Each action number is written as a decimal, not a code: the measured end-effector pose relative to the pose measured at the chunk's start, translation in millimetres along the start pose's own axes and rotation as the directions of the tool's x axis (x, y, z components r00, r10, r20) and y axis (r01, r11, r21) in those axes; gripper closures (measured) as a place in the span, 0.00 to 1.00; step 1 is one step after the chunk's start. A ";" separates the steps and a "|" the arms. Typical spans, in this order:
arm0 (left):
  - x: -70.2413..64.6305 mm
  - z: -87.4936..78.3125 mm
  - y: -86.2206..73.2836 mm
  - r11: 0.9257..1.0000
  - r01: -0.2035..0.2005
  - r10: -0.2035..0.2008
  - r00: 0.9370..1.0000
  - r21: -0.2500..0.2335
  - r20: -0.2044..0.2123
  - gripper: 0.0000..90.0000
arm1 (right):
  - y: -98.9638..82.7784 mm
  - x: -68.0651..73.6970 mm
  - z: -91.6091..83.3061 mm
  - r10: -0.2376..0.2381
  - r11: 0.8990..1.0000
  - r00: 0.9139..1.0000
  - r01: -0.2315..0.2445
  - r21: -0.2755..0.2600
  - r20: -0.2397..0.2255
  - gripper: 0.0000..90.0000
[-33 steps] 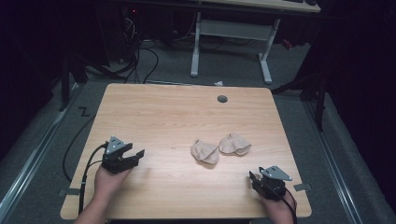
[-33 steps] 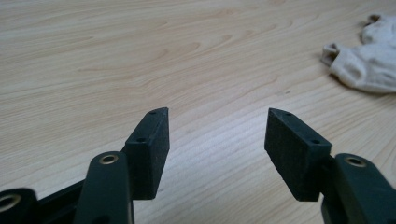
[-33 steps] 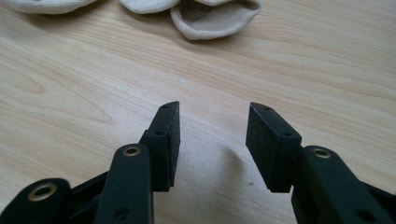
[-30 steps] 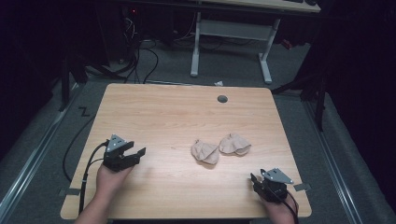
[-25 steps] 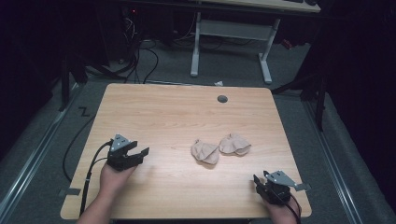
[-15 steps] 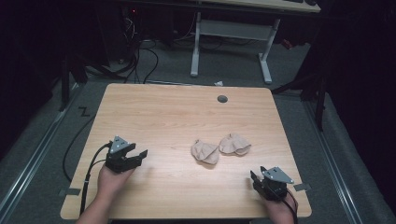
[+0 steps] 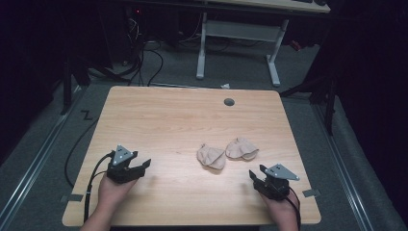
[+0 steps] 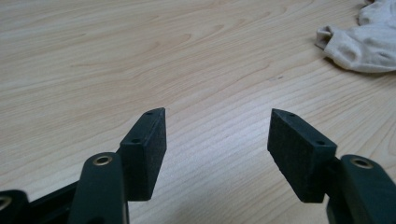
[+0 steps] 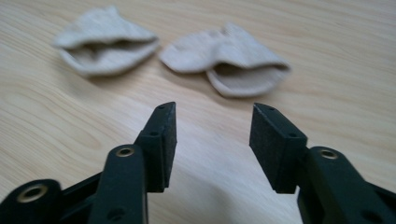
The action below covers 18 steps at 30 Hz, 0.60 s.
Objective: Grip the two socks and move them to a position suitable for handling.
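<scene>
Both my grippers, left (image 7: 144, 164) and right (image 7: 254, 176), gape empty; I'd ease the right onto the nearer sock's (image 7: 211, 157) edge

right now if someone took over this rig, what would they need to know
Left gripper: open, holding nothing, low over the near-left part of the table, pointed toward the socks.
Right gripper: open, holding nothing, near the front right edge, aimed at the socks.
Things: two beige socks lie crumpled side by side, right of centre: the left sock and the right sock. Whether they touch is unclear.
Done: nothing shows as handled yet; neither sock is gripped.
Left: probably reach in and grasp the socks; the right gripper is nearer.
</scene>
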<state>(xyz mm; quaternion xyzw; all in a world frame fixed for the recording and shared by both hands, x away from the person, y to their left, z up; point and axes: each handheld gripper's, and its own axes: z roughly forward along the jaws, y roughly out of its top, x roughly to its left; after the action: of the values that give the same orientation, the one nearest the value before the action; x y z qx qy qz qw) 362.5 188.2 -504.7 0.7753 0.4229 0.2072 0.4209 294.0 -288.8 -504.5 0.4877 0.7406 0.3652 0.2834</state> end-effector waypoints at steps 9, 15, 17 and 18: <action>2.2 -6.7 -1.3 1.000 0.020 -0.020 1.000 -0.014 0.006 0.40 | 17.6 15.8 17.9 -0.032 0.999 0.988 0.036 0.026 -0.149 0.51; 4.9 -2.3 -2.8 1.000 0.023 -0.023 1.000 -0.003 0.009 0.40 | 26.8 19.6 25.0 -0.044 0.999 0.984 0.048 0.018 -0.175 0.48; 5.6 -2.0 -2.2 1.000 0.030 -0.030 1.000 -0.001 0.008 0.39 | 30.0 21.3 29.7 -0.055 0.998 0.981 0.061 0.024 -0.187 0.48; 5.6 -2.0 -2.2 1.000 0.030 -0.030 1.000 -0.001 0.008 0.38 | 30.0 21.3 29.7 -0.055 0.998 0.981 0.061 0.024 -0.187 0.48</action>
<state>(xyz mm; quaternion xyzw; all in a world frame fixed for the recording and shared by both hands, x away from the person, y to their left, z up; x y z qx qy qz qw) 363.3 194.4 -505.5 0.7694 0.4327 0.1981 0.4261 324.7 -253.5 -498.3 0.4339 0.7831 0.3897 0.2161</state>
